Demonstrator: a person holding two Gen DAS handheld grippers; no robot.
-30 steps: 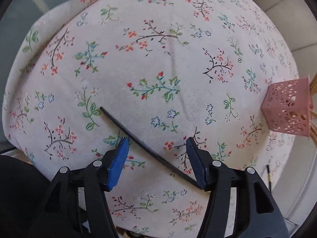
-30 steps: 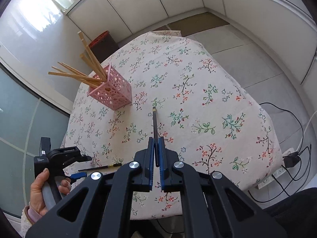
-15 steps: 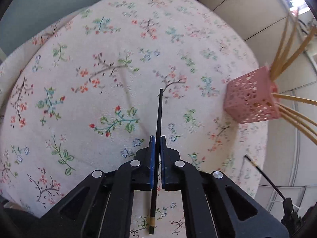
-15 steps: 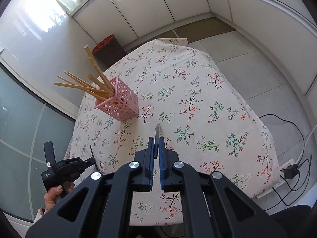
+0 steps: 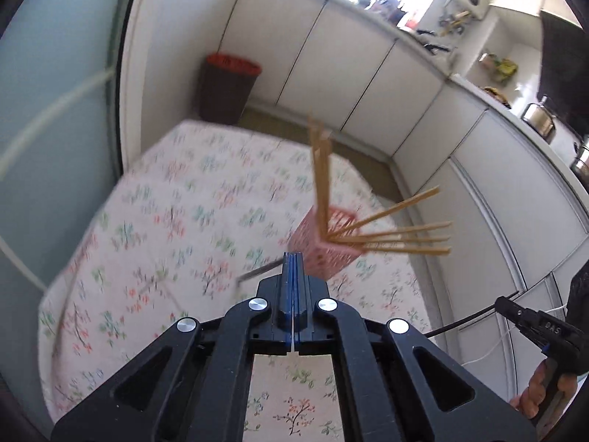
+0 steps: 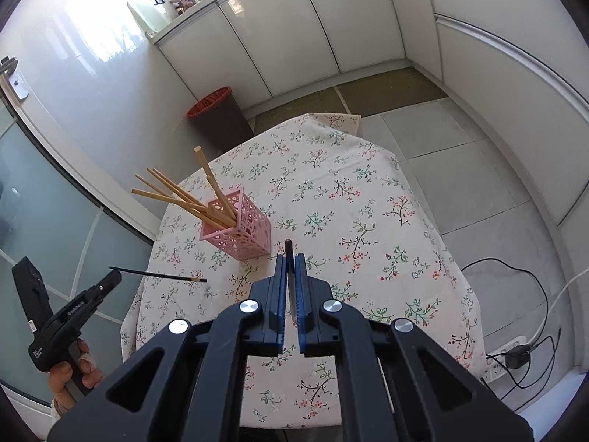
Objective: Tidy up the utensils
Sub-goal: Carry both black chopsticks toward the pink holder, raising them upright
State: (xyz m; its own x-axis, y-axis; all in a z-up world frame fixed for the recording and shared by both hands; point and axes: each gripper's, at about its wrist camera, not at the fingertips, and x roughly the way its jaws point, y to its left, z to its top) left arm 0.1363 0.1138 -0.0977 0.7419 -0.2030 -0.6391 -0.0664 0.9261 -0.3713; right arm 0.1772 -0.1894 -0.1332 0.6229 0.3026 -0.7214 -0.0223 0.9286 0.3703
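Note:
The pink lattice holder (image 6: 239,228) stands on the floral tablecloth (image 6: 368,221) with several wooden chopsticks (image 6: 173,195) fanned out of it. My right gripper (image 6: 291,258) is shut on a black chopstick (image 6: 288,248), whose tip pokes out just right of the holder. In the same view my left gripper (image 6: 115,278) hovers off the table's left edge, shut on a second black chopstick (image 6: 158,274) held roughly level. The left wrist view is blurred. It shows my left gripper (image 5: 292,258) shut, that chopstick (image 5: 257,270) jutting left, the holder (image 5: 324,246) just beyond, and my right gripper (image 5: 510,307) at far right.
A brown bin with a red rim (image 6: 217,118) stands on the floor behind the table. White cabinets (image 6: 294,29) line the far wall. A glass door (image 6: 55,221) is on the left. Cables and a power strip (image 6: 515,353) lie on the floor to the right.
My left gripper closed on the black chopstick that lay on the cloth, then lifted and rolled it well above the table. My right gripper rose with its chopstick still held.

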